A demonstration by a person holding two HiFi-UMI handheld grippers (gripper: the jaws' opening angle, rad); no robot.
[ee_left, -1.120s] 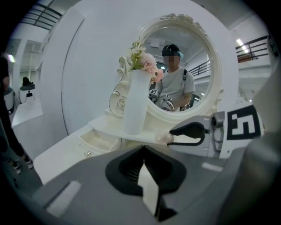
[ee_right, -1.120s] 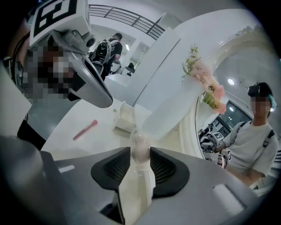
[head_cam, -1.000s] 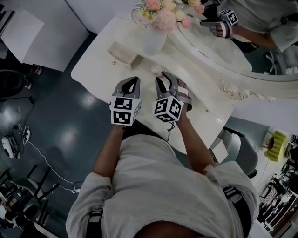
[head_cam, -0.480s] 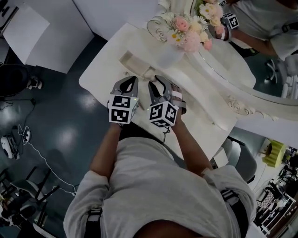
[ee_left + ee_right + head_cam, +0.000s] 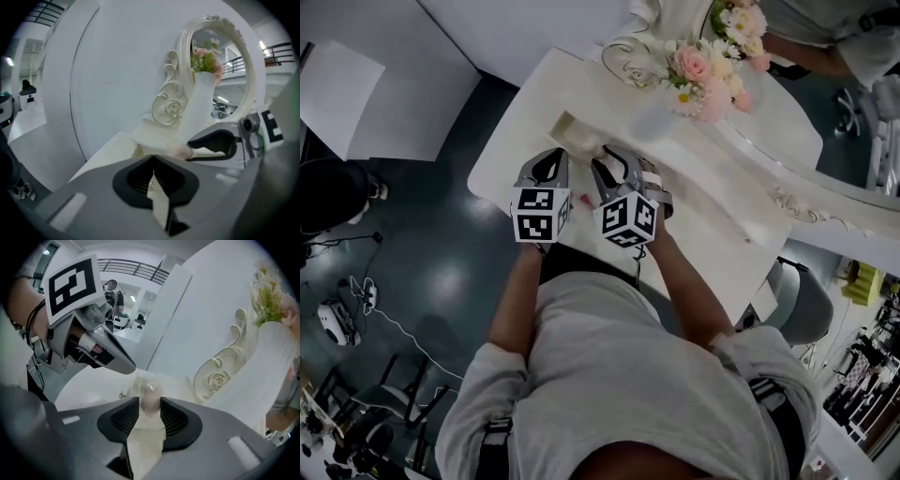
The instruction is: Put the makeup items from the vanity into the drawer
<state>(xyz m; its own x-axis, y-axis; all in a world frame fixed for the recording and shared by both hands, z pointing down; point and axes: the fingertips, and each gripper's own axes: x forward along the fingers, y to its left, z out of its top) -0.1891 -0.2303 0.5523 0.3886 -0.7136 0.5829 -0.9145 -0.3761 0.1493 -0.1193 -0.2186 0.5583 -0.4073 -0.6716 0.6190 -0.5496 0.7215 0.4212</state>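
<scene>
My right gripper (image 5: 150,409) is shut on a small rounded, pale pink makeup item (image 5: 150,394), which stands up between the pads. The same item (image 5: 181,151) shows at the right gripper's tip in the left gripper view. In the head view both grippers hover side by side over the white vanity (image 5: 516,141), just short of the small open drawer (image 5: 574,131). My left gripper (image 5: 152,172) has its jaws closed together with nothing between them; it (image 5: 547,161) sits left of the right gripper (image 5: 615,161). The drawer's inside is not visible.
A white vase of pink flowers (image 5: 705,77) stands behind the drawer, against the ornate oval mirror (image 5: 811,131). The vanity's front edge runs under my forearms. A grey chair (image 5: 789,302) stands at the right, and cables lie on the dark floor (image 5: 375,309) at the left.
Both grippers have moved a little closer to the open drawer, still side by side. The head view has shifted, so the vase and mirror now lie further right. The right grip is unchanged.
</scene>
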